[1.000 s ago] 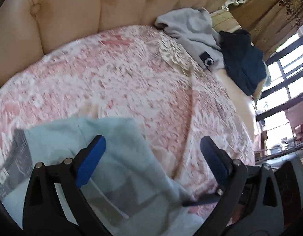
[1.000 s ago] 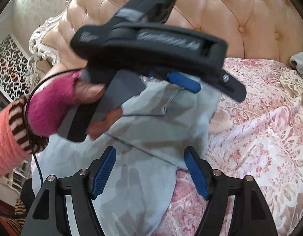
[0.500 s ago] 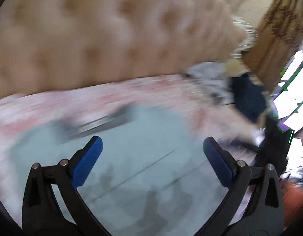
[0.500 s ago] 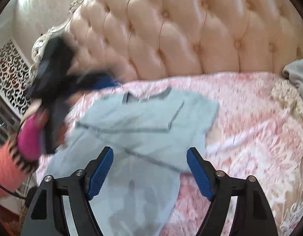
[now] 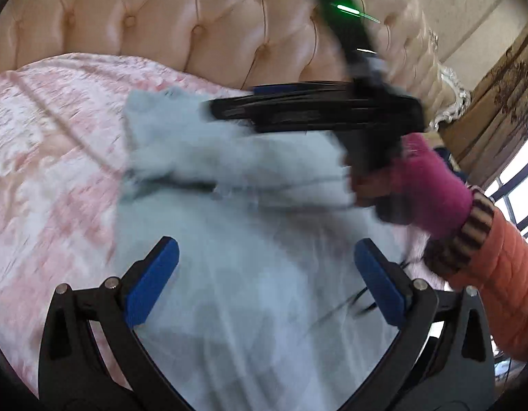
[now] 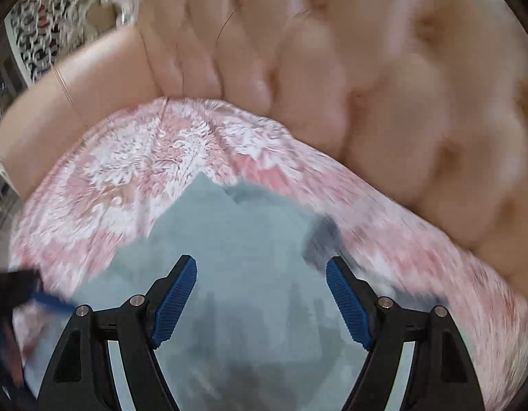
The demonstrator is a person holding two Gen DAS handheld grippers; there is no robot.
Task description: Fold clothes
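From my left wrist camera, my left gripper (image 5: 264, 281) hangs over the light blue shirt (image 5: 250, 294) with its blue pads wide apart and nothing between them. The shirt lies spread on the pink floral bedspread (image 5: 48, 157), its far part bunched and blurred by motion, reaching up towards the tufted headboard (image 5: 195, 17). Across the upper right of this view I see my right gripper (image 5: 236, 108), a black tool held side-on above the shirt's far edge, its fingers pointing left; from this angle I cannot tell here how far its fingers stand apart. My right hand (image 5: 425, 191) in a pink fingerless glove grips its handle, with a striped cuff and an orange sleeve (image 5: 503, 274) behind it. A green light (image 5: 347, 8) glows on the tool's top. From my right wrist camera, my right gripper (image 6: 262, 298) shows its two ridged blue pads spread wide, empty, poised over the shirt (image 6: 236, 239). A corner of the shirt points up towards the headboard (image 6: 383, 68), with a darker grey trim patch (image 6: 323, 239) just beyond the right pad. The bedspread (image 6: 137, 157) surrounds the cloth. At the far left edge a blurred black and blue shape, likely my left gripper (image 6: 34, 299), sits low beside the shirt.
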